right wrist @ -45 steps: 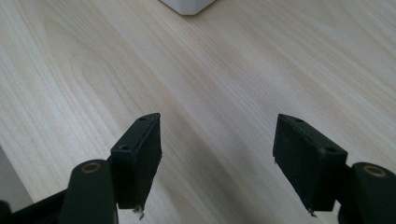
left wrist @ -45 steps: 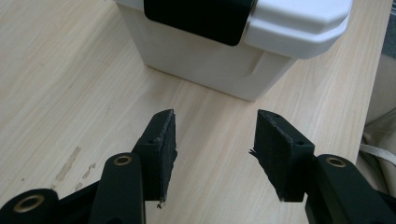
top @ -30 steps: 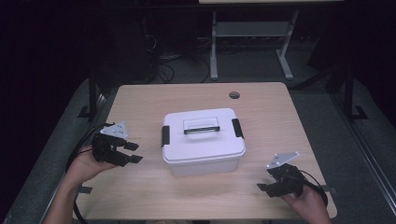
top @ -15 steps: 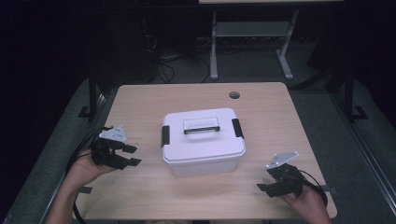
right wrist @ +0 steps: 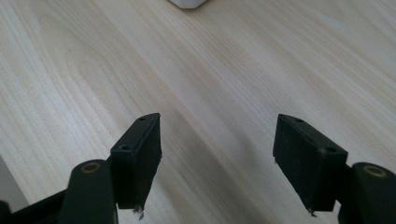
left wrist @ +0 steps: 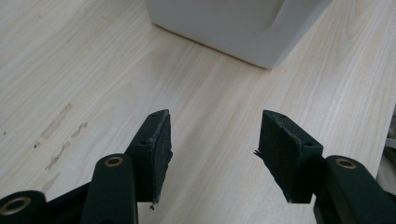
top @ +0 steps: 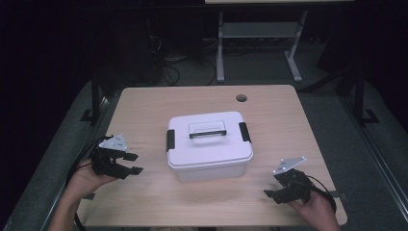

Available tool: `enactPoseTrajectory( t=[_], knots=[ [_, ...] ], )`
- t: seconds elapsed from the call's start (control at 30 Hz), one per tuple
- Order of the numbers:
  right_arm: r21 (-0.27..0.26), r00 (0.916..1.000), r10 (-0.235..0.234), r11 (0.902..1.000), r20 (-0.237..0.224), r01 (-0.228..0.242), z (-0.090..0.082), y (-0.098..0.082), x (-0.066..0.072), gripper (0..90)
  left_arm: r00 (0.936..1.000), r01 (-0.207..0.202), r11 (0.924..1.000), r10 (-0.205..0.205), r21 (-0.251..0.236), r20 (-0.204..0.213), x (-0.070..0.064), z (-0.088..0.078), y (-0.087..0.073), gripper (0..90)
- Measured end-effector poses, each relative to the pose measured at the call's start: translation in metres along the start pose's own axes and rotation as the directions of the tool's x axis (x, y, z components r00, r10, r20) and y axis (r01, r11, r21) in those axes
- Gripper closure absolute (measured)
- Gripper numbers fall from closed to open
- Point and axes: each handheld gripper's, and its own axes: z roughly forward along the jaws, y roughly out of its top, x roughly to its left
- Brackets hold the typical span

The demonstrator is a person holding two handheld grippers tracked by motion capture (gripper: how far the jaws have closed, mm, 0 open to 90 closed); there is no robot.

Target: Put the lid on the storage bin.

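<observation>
On the wooden table [top: 144,103], near the middle and a little toward the person's edge, stands a white storage box [top: 210,154], the largest thing on the surface and the object both tools face. Its lid [top: 207,137] is on and seated; a black latch [top: 170,140] sits at the left end, a second latch [top: 245,132] at the right end, and a carry handle [top: 207,131] lies flat along the top (recessed, bar dark). Judgement: with latches at opposite ends, one tool per end is the sensible layout, which would explain why the hands flank the box rather than crowd one side. Left gripper [top: 129,163] is held by the left hand [top: 86,179] near the table's left edge, level with the box front, jaws pointed at the box's left end; its jaws have just been opening, and nothing lies between them, as the left gripper view confirms with bare wood in the gap and the box wall [left wrist: 233,28] ahead, apart from the pads. Right gripper [top: 274,194] sits near the front right corner, held by the right hand [top: 312,211], jaws parted moderately wide and empty; the right gripper view shows only a box corner [right wrist: 189,3] far ahead, so it is well apart. A round cable hole [top: 241,98] marks the far edge. Neither latch is touched yet.
</observation>
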Motion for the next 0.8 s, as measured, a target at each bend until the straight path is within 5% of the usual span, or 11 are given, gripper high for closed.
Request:
enactPoseTrajectory(
  t=[0.8],
  knots=[
    [0.008,1.0,-0.002,1.0,-0.002,0.002,0.001,0.001,0.002,31.7,0.9993,0.02,0.9998,-0.02,-0.002,-0.033,-0.005,-0.001,-0.026,40.7]
  ],
)
